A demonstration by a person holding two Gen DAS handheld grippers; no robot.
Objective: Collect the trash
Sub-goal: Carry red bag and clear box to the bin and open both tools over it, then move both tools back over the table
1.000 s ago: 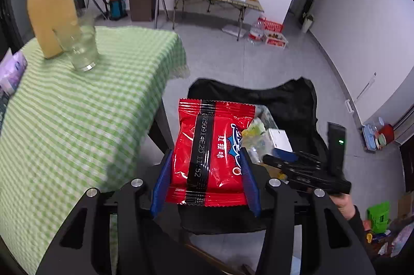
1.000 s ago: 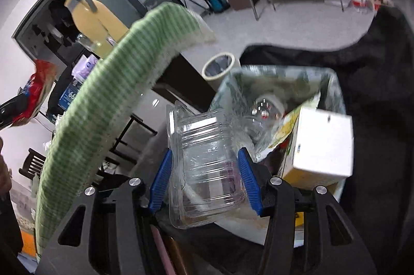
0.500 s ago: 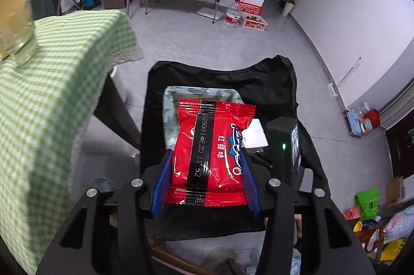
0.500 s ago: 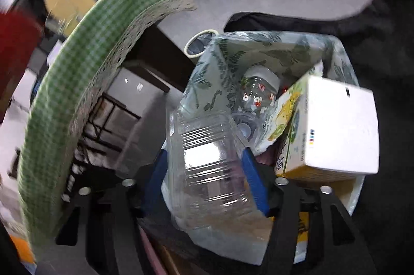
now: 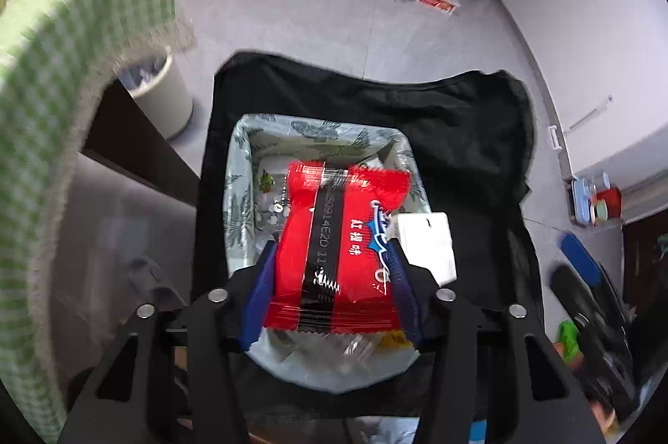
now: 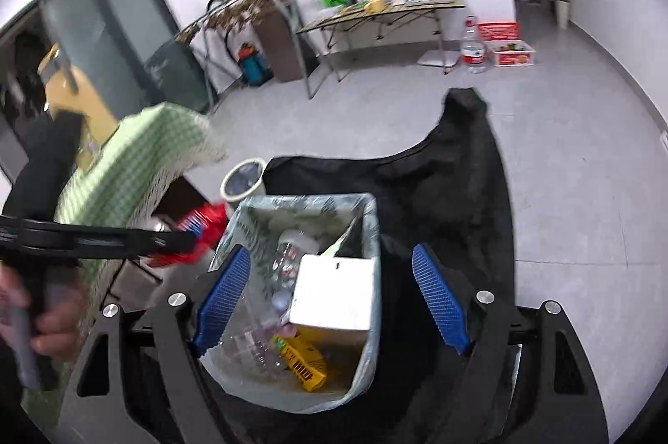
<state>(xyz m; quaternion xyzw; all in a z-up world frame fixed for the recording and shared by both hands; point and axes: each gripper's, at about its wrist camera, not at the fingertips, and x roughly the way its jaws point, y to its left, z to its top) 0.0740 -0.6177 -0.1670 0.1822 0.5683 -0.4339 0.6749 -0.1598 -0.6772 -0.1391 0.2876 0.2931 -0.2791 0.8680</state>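
Red wrapper (image 5: 339, 248) in L hand-held gripper (image 5: 330, 285), over bin (image 5: 240, 193).

red snack packet (image 5: 340, 248), green-checked tablecloth (image 5: 50, 102), seemingly leaf-print liner (image 5: 242, 193)

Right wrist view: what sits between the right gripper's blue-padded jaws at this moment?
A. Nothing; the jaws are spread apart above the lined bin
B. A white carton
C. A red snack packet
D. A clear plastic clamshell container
A. The right gripper has its jaws wide apart with nothing clamped, only the leaf-print lined trash bin below; the red snack packet is in the left gripper.
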